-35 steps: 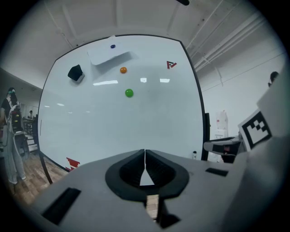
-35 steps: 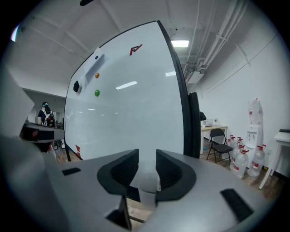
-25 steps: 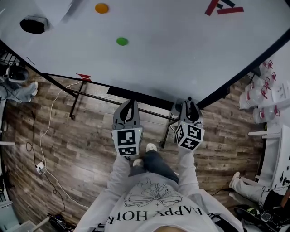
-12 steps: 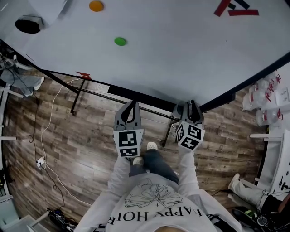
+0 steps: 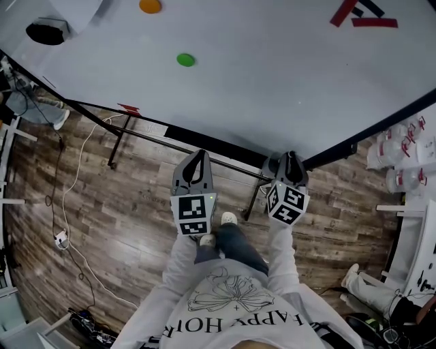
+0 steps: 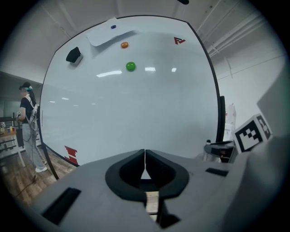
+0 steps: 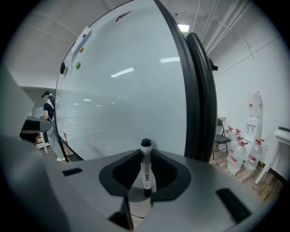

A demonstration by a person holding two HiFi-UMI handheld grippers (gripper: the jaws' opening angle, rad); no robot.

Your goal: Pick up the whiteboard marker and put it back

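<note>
A white whiteboard marker [image 7: 146,168] with a black cap stands upright between the jaws of my right gripper [image 7: 146,156]. The jaws are closing and their pads flank its barrel tightly. From the head view the right gripper [image 5: 289,161] sits at the lower edge of the whiteboard [image 5: 272,82], near its black tray [image 5: 204,141]; the marker itself is hidden there. My left gripper [image 6: 145,156] is shut with nothing in it, its tips meeting in a thin line. It hovers beside the right one at the same edge [image 5: 195,165].
A green magnet [image 5: 185,60], an orange magnet [image 5: 150,5] and a black eraser [image 5: 46,33] stick to the board. The board's thick black frame [image 7: 199,90] rises just right of the right gripper. Water bottles [image 5: 402,157] stand at the right, a cable [image 5: 68,204] lies on the floor, and a person [image 6: 28,122] stands far left.
The head view has drifted slightly. Both grippers keep their places at the board's lower edge.
</note>
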